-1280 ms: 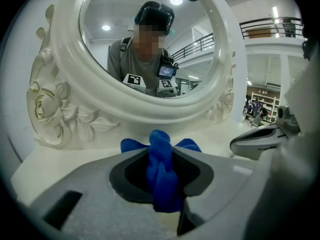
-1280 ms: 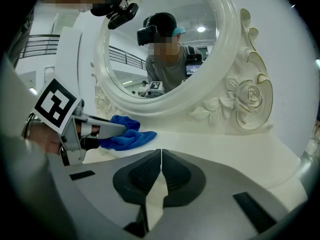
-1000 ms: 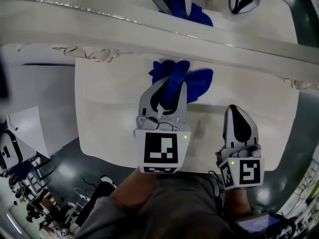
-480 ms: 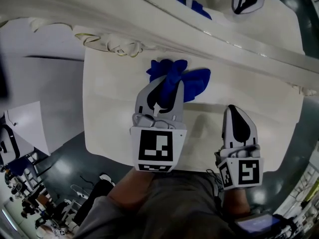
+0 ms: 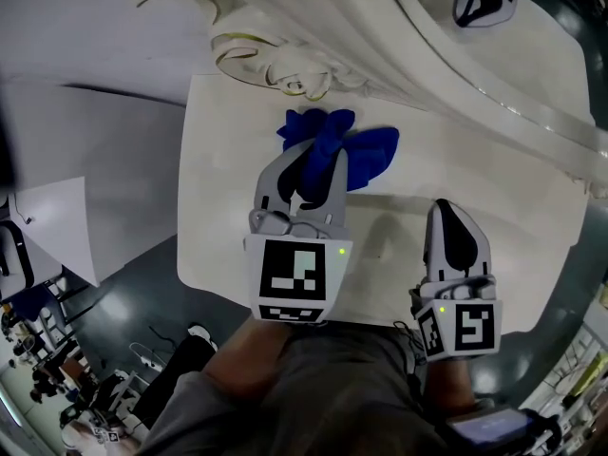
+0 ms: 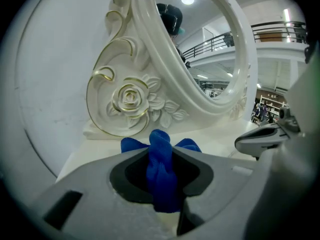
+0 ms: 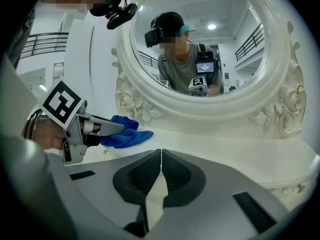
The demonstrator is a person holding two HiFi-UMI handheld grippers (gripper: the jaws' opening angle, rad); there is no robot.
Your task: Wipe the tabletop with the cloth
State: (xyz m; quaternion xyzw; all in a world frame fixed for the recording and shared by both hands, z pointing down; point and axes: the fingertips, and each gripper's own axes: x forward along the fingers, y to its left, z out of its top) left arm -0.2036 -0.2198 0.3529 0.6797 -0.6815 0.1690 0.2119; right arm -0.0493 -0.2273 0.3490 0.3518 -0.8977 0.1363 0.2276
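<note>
Left gripper (image 5: 306, 171): it was held over the rear left part of the tabletop, jaws pointed toward the mirror. A fold of the cloth was pinched between the jaws, as was seen plainly in the left gripper view.

Cloth (image 5: 353, 150): blue and bunched. It was laid on the tabletop beyond the left gripper's jaw tips, with loose ends spread to both sides of them. It was placed just in front of the carved base of the mirror frame; whether it was touching the carving could not be told.

Right gripper (image 5: 448, 218): the jaws were pressed together, and nothing was caught between them in the right gripper view. It was held at the front right part of the tabletop, well apart from the cloth.

Tabletop (image 5: 494, 198): white and smooth, with a rounded front edge.

Mirror frame (image 5: 399, 36): white and ornate, stood along the back of the tabletop. A carved rose (image 6: 131, 99) with gilt-lined scrolls was seen at its lower left, near the cloth.

Mirror glass (image 7: 220, 39): a person wearing a head-mounted camera was reflected in it.

Marker cubes: one was carried at the back of each gripper, nearest the person.
</note>
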